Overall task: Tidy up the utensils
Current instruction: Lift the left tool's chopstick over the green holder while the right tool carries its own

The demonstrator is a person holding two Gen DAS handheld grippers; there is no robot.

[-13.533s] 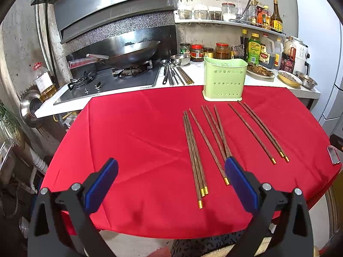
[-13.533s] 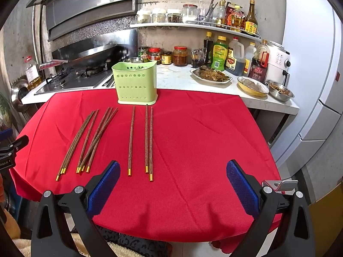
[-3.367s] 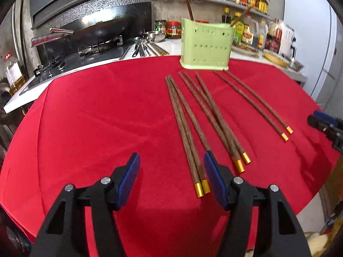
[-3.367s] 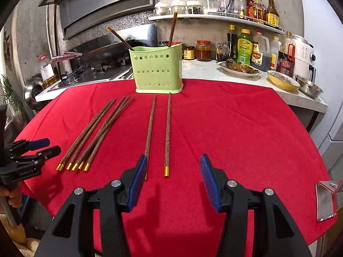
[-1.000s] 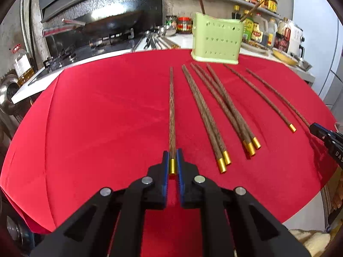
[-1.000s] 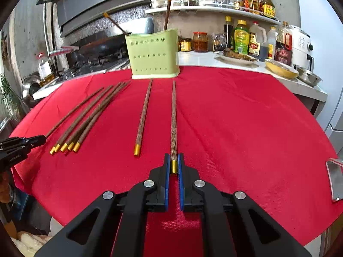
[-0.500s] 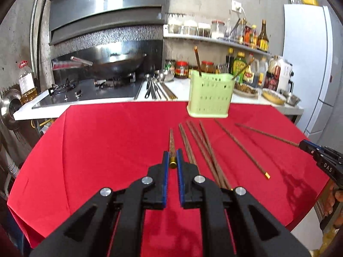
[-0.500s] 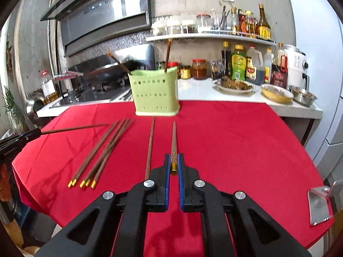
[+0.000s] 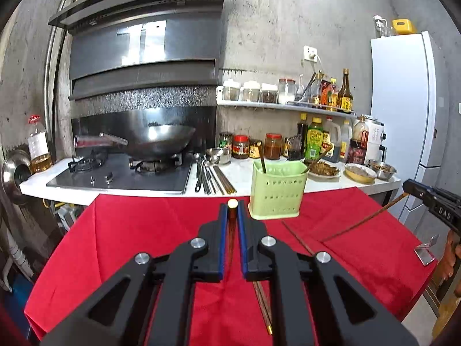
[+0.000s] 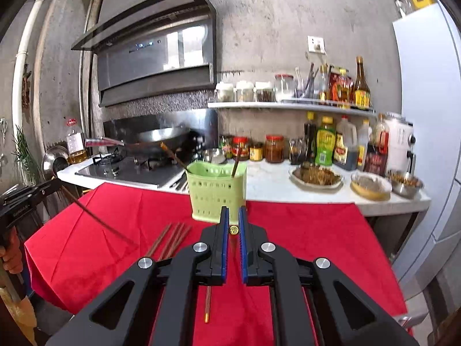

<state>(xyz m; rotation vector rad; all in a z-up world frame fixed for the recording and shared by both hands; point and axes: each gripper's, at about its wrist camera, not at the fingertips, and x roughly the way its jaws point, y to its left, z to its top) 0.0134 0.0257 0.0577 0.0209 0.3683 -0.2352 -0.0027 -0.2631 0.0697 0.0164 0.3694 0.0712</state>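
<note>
Two black grippers with blue pads each grasp one dark wooden, gold-capped chopstick above the red tablecloth: the left gripper is clenched on a chopstick whose gold cap shows end-on between its fingertips, and the right gripper is clamped likewise on another chopstick, its cap stamped with a character. The pale green perforated plastic utensil holder stands at twelve o'clock from the right gripper, near the cloth's far edge, with two chopsticks leaning inside. Loose wooden chopsticks lie on the cloth at ten o'clock from that gripper, and one more below its fingers
</note>
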